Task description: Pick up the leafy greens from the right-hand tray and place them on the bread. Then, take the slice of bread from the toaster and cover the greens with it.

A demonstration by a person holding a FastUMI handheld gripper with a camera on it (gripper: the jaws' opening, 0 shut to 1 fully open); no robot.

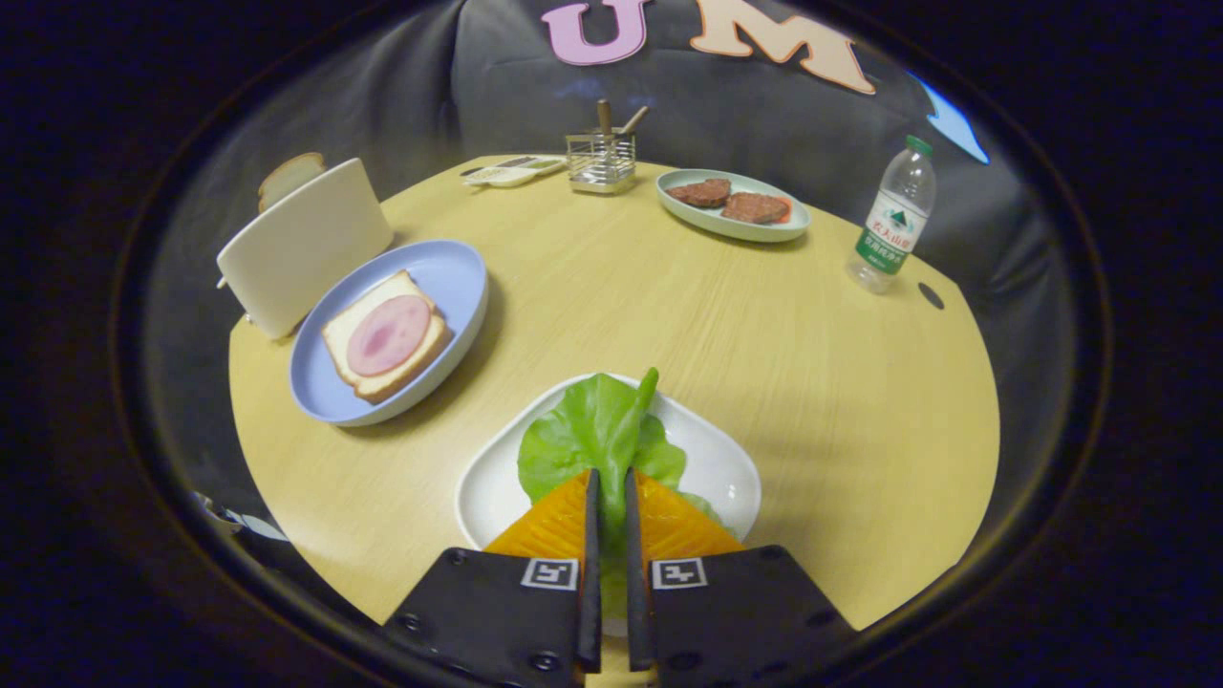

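While the claw (609,487) sits low over the white tray (728,457), its 2 fingers are drawn nearly together, with only a narrow slit between them, and the stem end of the leafy greens (592,430) runs down into that slit. Both fingers appear to press on the leaf, so I read this as a pinch grip on the greens; the rest of the leaf fans out just ahead of the fingertips. Whether the leaf rests on the tray or is already raised off it, I cannot tell.

Gripper view, other items: beyond the fingers and to the left lies the blue plate (459,277), carrying 1 slice of bread (380,375) with a round pink slice of ham (388,333) on top. That is the target for the greens. Just beside the plate, further left, stands the cream toaster (306,244), with the second bread slice (289,176) poking out of its top, set close so the later cover step is a short reach. At the far side of the bench (669,315) are a wire utensil holder (600,160), a pale green plate with 2 meat patties (732,203), and a water bottle (894,218), all well apart from the working path.

Judgement: step 1 in hand, greens gripped at the stem end. A thin leaf may slip or fold from so small a hold; lift gently, then carry left to the ham.
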